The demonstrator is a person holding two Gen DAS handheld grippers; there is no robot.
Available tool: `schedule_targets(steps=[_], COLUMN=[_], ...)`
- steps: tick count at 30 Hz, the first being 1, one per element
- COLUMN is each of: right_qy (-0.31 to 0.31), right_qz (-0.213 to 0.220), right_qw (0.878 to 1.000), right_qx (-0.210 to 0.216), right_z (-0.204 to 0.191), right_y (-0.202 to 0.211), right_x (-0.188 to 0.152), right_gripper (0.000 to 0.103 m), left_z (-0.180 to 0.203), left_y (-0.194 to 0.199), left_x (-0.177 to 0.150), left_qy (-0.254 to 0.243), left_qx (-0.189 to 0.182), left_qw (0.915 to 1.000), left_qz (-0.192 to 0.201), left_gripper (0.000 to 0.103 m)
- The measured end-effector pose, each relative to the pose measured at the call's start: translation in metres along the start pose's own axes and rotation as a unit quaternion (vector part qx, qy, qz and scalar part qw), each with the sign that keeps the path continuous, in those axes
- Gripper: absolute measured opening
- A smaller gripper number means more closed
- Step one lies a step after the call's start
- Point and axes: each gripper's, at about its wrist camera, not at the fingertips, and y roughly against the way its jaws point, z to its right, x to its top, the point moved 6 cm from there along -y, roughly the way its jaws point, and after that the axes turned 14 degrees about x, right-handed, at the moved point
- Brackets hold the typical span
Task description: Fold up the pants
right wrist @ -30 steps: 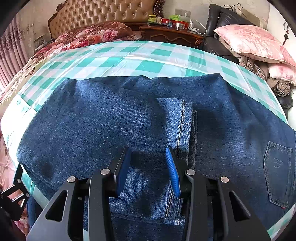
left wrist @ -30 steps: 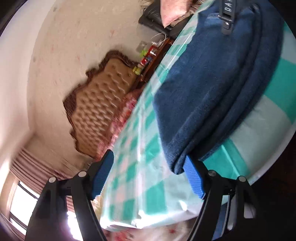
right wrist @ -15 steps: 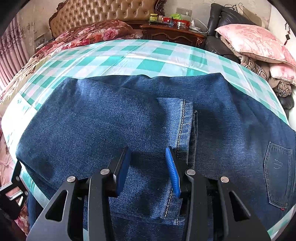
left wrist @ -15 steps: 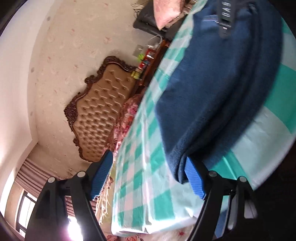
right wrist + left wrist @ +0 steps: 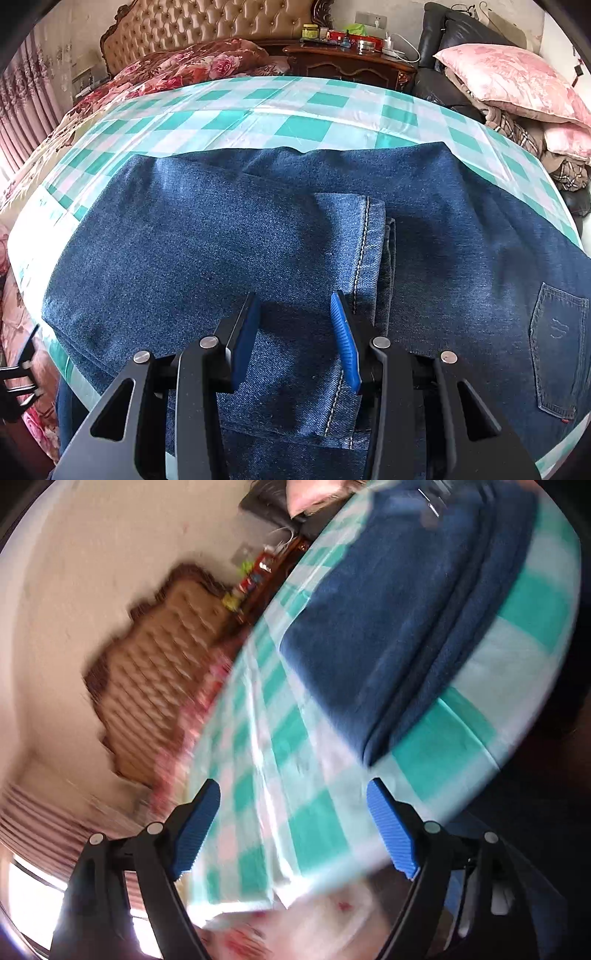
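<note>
Those pants (image 5: 236, 236) are dark blue denim, matt, grainy weave, pale stitching along the hem. Under them the tablecloth (image 5: 295, 122) looks like smooth, slightly shiny checked cloth, creases catching the light. The right gripper (image 5: 295, 332) is matt black plastic with ribbed blue pads (image 5: 345, 347) and small metal pins; same on the left gripper (image 5: 295, 823). Behind, a tufted leathery headboard (image 5: 207, 26), a glossy dark wooden nightstand (image 5: 347, 62), a satiny pink pillow (image 5: 513, 85).

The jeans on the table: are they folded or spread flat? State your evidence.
Folded. The jeans have the leg hem lying across the upper part, short of the back pocket, and stacked layers show at the fold edge.
</note>
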Motion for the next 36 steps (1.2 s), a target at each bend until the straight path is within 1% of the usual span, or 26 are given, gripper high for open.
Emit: schedule_targets(steps=[1, 2, 3, 4, 6, 8, 9, 11, 13, 14, 15, 16, 18, 19, 20, 22, 23, 25, 26, 27, 29, 30, 31, 32, 34, 36], right_qy=[0.003, 0.006, 0.008, 0.007, 0.003, 0.011, 0.015, 0.017, 0.0, -0.001, 0.002, 0.012, 0.02, 0.02, 0.018, 0.021, 0.031, 0.038, 0.033, 0.013, -0.027, -0.03, -0.034, -0.039, -0.07, -0.067], right_qz=[0.0, 0.001, 0.002, 0.004, 0.012, 0.014, 0.013, 0.015, 0.02, 0.02, 0.021, 0.022, 0.033, 0.046, 0.061, 0.094, 0.107, 0.107, 0.103, 0.092, 0.069, 0.057, 0.037, 0.024, 0.016, 0.012], right_qw=[1.0, 1.0, 1.0, 1.0, 0.999, 0.998, 0.997, 0.998, 0.997, 0.997, 0.997, 0.997, 0.998, 0.999, 0.998, 0.995, 0.994, 0.993, 0.994, 0.996, 0.997, 0.998, 0.998, 0.997, 0.996, 0.996], right_qx=[0.0, 0.001, 0.003, 0.012, 0.037, 0.068, 0.068, 0.066, 0.079, 0.08, 0.079, 0.071, 0.041, 0.021, 0.005, -0.022, -0.023, -0.017, -0.015, -0.017, -0.025, -0.028, -0.044, -0.058, -0.048, -0.048], right_z=[-0.001, -0.001, -0.001, 0.0, 0.001, -0.004, -0.005, -0.008, -0.01, -0.011, -0.013, -0.015, -0.013, -0.011, -0.01, -0.009, -0.011, -0.009, -0.004, 0.007, 0.028, 0.035, 0.044, 0.05, 0.062, 0.061], right_y=[0.0, 0.0, 0.0, 0.001, 0.002, 0.002, 0.002, 0.001, 0.003, 0.004, 0.005, 0.007, 0.013, 0.019, 0.025, 0.037, 0.041, 0.041, 0.039, 0.032, 0.02, 0.014, 0.004, -0.002, -0.007, -0.007], right_x=[0.0, 0.0, 0.0, -0.001, -0.002, -0.004, -0.003, -0.003, -0.003, -0.003, -0.003, -0.004, -0.005, -0.005, -0.004, 0.001, 0.005, 0.02, 0.026, 0.034, 0.044, 0.045, 0.046, 0.044, 0.036, 0.034], right_gripper=[0.039, 0.039, 0.039, 0.042, 0.053, 0.065, 0.066, 0.072, 0.08, 0.085, 0.087, 0.088, 0.088, 0.088, 0.088, 0.088, 0.088, 0.088, 0.088, 0.088, 0.088, 0.084, 0.07, 0.064, 0.065, 0.065], left_z=[-0.016, -0.039, -0.053, -0.063, -0.066, -0.054, -0.044, -0.015, 0.01, 0.014, 0.011, 0.001, -0.011, -0.016, -0.023, -0.034, -0.038, -0.043, -0.046, -0.048, -0.049, -0.049, -0.046, -0.042, -0.03, -0.004], left_y=[0.002, -0.001, -0.006, -0.011, -0.024, -0.047, -0.06, -0.093, -0.123, -0.146, -0.155, -0.166, -0.175, -0.176, -0.174, -0.157, -0.148, -0.131, -0.124, -0.119, -0.116, -0.115, -0.115, -0.115, -0.114, -0.119], left_x=[-0.001, 0.002, 0.007, 0.017, 0.053, 0.094, 0.111, 0.141, 0.154, 0.156, 0.157, 0.155, 0.148, 0.146, 0.142, 0.145, 0.144, 0.138, 0.136, 0.137, 0.137, 0.139, 0.143, 0.148, 0.158, 0.173], left_qy=[0.057, 0.147, 0.206, 0.242, 0.277, 0.303, 0.301, 0.276, 0.257, 0.262, 0.281, 0.306, 0.322, 0.33, 0.346, 0.38, 0.399, 0.427, 0.439, 0.435, 0.399, 0.399, 0.399, 0.396, 0.379, 0.355], left_qx=[-0.039, -0.092, -0.126, -0.147, -0.19, -0.251, -0.268, -0.303, -0.319, -0.313, -0.315, -0.299, -0.255, -0.243, -0.231, -0.236, -0.232, -0.202, -0.202, -0.187, -0.118, -0.117, -0.135, -0.159, -0.195, -0.254], left_qw=[0.9974, 0.9838, 0.9689, 0.9573, 0.9413, 0.919, 0.915, 0.911, 0.9093, 0.9078, 0.9006, 0.8953, 0.8992, 0.8987, 0.8959, 0.8846, 0.8787, 0.8729, 0.8697, 0.877, 0.9049, 0.9056, 0.9034, 0.901, 0.9008, 0.8949], left_qz=[-0.02, -0.046, -0.056, -0.056, -0.032, -0.019, -0.022, -0.042, -0.074, -0.097, -0.104, -0.125, -0.15, -0.156, -0.157, -0.131, -0.123, -0.121, -0.102, -0.083, -0.087, -0.084, -0.081, -0.081, -0.083, -0.094], left_gripper=[0.062, 0.05, 0.033, 0.026, 0.022, 0.022, 0.022, 0.022, 0.023, 0.022, 0.019, 0.019, 0.022, 0.032, 0.037, 0.06, 0.068, 0.088, 0.091, 0.092, 0.089, 0.082, 0.07, 0.064, 0.042, 0.033])
